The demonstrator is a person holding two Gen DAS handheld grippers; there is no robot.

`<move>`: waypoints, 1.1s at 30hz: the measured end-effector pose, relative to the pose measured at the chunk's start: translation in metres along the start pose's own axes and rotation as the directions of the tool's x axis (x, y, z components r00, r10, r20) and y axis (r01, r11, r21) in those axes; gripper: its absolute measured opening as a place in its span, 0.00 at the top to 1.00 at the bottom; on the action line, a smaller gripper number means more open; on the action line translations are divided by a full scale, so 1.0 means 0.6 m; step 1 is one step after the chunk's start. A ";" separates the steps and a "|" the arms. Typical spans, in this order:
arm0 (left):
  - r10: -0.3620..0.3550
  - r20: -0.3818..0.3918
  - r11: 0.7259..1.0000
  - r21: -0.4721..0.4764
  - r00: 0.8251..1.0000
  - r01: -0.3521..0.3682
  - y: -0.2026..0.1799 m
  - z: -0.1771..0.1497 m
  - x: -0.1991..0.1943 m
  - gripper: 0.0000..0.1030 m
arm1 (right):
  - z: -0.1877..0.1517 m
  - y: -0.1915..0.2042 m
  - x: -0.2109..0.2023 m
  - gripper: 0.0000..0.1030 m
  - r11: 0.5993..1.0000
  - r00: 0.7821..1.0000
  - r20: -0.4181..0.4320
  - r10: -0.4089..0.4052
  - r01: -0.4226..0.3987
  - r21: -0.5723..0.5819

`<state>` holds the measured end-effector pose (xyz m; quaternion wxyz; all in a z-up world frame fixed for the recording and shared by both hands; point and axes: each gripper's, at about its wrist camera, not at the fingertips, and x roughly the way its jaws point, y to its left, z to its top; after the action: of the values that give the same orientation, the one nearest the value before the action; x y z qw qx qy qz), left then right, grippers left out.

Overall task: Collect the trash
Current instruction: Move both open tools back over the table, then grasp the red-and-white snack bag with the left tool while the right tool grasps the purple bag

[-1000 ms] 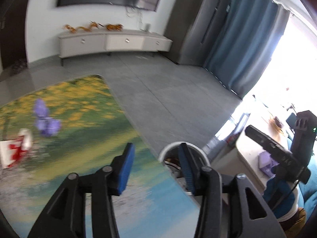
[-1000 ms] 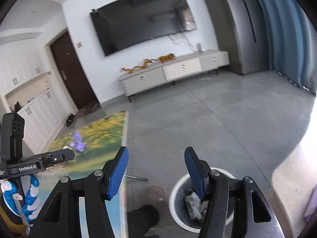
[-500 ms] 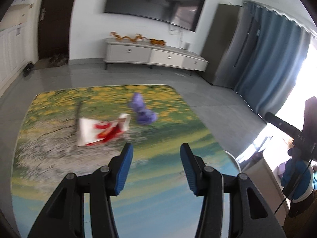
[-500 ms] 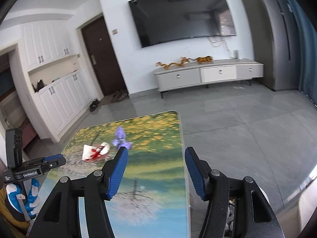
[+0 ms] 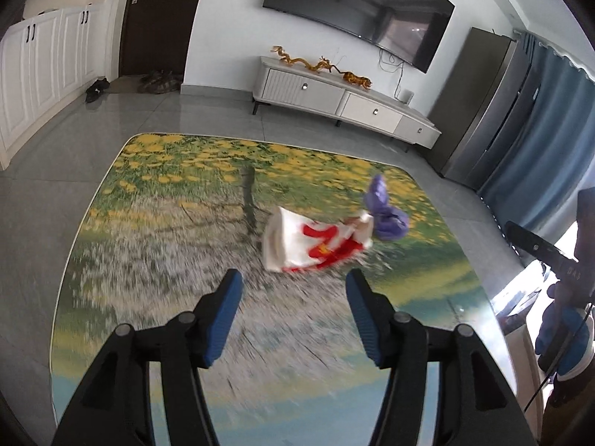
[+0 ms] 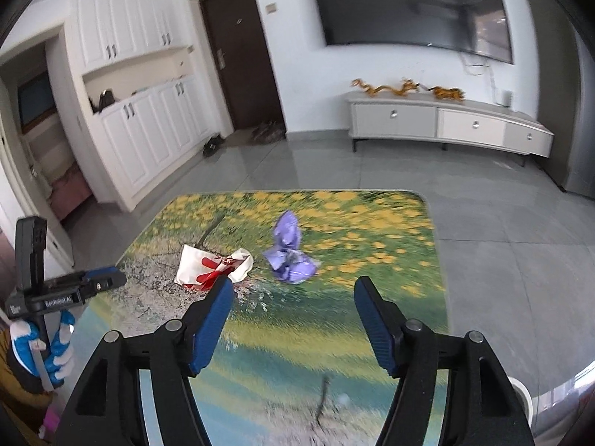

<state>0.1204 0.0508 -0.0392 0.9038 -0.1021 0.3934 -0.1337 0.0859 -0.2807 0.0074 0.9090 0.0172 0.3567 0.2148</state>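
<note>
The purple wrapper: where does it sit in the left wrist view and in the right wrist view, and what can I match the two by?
Left wrist: purple wrapper right of centre, just beyond the white-and-red wrapper's right end.
Right wrist: purple wrapper near centre, to the right of the white-and-red wrapper.
Shared landmark: the wall-mounted TV above the low cabinet.

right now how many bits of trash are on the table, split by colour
white and red crumpled wrapper: 1
purple crumpled wrapper: 1
total: 2, lying side by side on the table; I can't tell if they touch
</note>
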 end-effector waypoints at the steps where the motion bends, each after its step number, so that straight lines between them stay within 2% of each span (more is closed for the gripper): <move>1: -0.005 -0.005 1.000 0.007 1.000 0.005 0.005 0.006 0.011 0.41 | 0.002 0.002 0.015 0.33 1.000 1.000 -0.011 0.002 -0.003 -0.008; 8: -0.065 -0.077 0.994 0.088 0.995 0.071 0.016 0.050 0.109 0.40 | 0.024 0.007 0.141 0.33 0.998 0.996 -0.084 0.009 -0.014 -0.055; 12: -0.085 -0.120 0.992 0.081 0.989 0.095 0.022 0.066 0.166 0.40 | 0.029 -0.004 0.190 0.33 0.998 0.994 -0.108 0.006 -0.012 -0.057; 22: -0.113 -0.181 0.988 0.086 0.977 0.130 0.020 0.074 0.224 0.41 | 0.018 -0.025 0.267 0.33 0.999 0.985 -0.168 0.028 -0.035 -0.035; 24: -0.114 -0.184 0.987 0.094 0.976 0.133 0.016 0.074 0.225 0.44 | 0.016 -0.026 0.272 0.36 0.999 0.985 -0.172 0.033 -0.039 -0.032; 25: -0.111 -0.186 0.986 0.100 0.976 0.131 0.015 0.073 0.226 0.49 | 0.015 -0.026 0.274 0.44 0.999 0.984 -0.174 0.038 -0.044 -0.032; 28: -0.111 -0.192 0.985 0.113 0.975 0.134 0.011 0.069 0.227 0.66 | 0.013 -0.027 0.272 0.47 0.998 0.984 -0.172 0.045 -0.051 -0.033; 33: -0.123 -0.182 0.985 0.099 0.976 0.142 0.008 0.057 0.215 0.72 | 0.001 -0.024 0.260 0.51 0.998 0.984 -0.172 0.054 -0.058 -0.022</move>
<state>0.2310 0.0163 -0.1060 0.8591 -0.0653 0.4555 -0.2240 0.1937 -0.2309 -0.0951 0.8688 -0.0035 0.4300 0.2457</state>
